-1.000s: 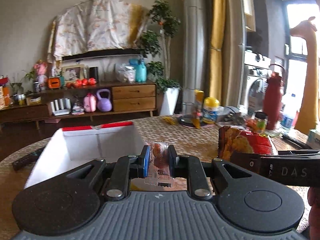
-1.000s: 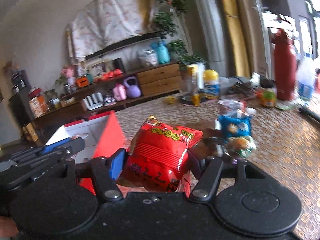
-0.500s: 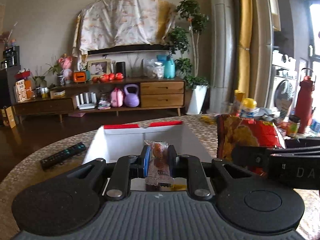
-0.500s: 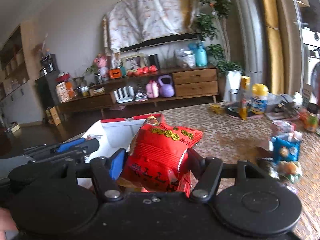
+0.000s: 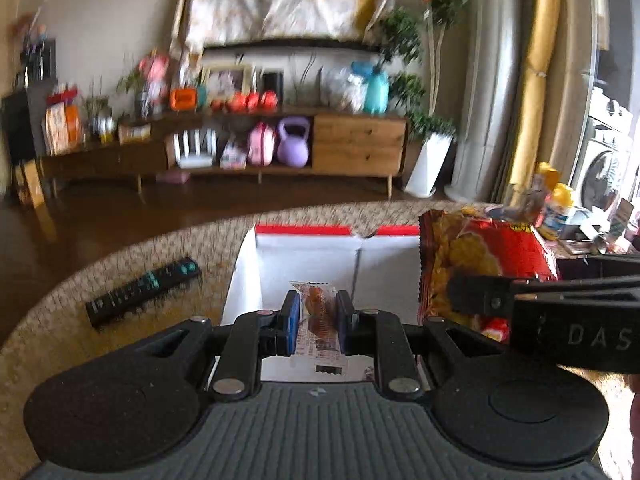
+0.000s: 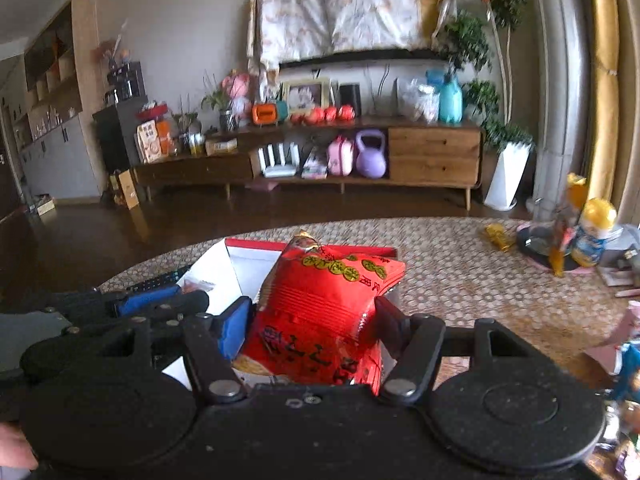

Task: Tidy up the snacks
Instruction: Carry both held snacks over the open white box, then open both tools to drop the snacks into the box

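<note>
Two snacks are held above a white box point(image 5: 248, 280) with a red rim, which is set on the patterned desk point(image 5: 120, 248). The left hand-held gripper point(image 5: 318, 320) is clenched on a small clear packet point(image 5: 318, 308) with something orange-brown inside, and the packet is gripped upright between the blue pads, over the box's open inside. The right hand-held gripper point(image 6: 316, 320) is clamped on a red bag point(image 6: 324, 304) printed with yellow medallions, its sides pressed in by the fingers; the bag is carried over the right part of the box point(image 6: 256, 264). In the left view the same bag point(image 5: 480, 264) is seen at the right, just beside the packet and held by the other tool's black finger. A black remote point(image 5: 144, 284) is laid on the desk to the left of the box, apart from it. More packets point(image 6: 624, 356) are scattered at the right edge of the desk, and a yellow-capped bottle point(image 6: 596, 228) is stood further back. Part of a hand point(image 6: 12, 448) is glimpsed at the lower left corner of the right view.
</note>
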`<state>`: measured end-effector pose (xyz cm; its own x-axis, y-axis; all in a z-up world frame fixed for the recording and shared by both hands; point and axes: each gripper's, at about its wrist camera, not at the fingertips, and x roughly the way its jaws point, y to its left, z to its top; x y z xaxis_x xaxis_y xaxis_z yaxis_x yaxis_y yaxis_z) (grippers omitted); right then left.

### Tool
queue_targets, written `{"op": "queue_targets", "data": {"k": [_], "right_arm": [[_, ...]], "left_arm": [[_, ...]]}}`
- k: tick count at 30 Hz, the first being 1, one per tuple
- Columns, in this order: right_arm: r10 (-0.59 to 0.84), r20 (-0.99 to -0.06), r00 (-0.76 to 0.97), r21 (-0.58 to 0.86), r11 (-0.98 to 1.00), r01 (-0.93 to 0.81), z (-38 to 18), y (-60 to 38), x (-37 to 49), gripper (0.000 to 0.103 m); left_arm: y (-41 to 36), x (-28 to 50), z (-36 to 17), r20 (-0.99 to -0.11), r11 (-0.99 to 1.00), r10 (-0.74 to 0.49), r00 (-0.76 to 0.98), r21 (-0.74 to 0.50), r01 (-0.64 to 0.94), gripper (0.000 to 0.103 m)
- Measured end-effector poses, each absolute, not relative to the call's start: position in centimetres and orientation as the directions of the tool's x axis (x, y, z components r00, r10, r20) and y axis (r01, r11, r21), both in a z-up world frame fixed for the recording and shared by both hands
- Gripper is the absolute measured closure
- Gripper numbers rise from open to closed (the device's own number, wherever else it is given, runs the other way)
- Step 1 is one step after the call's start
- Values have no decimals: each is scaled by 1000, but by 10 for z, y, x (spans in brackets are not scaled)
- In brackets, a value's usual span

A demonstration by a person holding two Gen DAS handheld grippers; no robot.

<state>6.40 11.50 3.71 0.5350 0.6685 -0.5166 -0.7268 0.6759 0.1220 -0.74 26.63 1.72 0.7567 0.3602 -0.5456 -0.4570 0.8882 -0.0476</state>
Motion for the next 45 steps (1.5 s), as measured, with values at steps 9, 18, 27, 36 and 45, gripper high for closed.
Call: {"op": "queue_targets", "data": {"k": [9, 18, 27, 36, 45], "right_arm": [[608, -650, 457, 136, 684, -717, 16, 153, 99, 38], [499, -732, 465, 37, 710, -703, 1, 170, 100, 39], [497, -724, 478, 13, 703, -711, 0, 175, 102, 37], [486, -716, 501, -26, 698, -716, 5, 179, 102, 34], [495, -683, 538, -60, 695, -716, 19, 173, 94, 30]], "left_arm": [[295, 30, -7, -712, 880, 268, 649, -93, -466, 85], [298, 41, -16, -780, 884, 247, 575, -61, -463, 85], [296, 44, -13, -782, 880, 260, 567, -50, -472, 85], [292, 34, -9, -770, 871, 275, 576, -55, -489, 83], [287, 15, 5, -751, 842, 308, 584, -70, -535, 42]]}}
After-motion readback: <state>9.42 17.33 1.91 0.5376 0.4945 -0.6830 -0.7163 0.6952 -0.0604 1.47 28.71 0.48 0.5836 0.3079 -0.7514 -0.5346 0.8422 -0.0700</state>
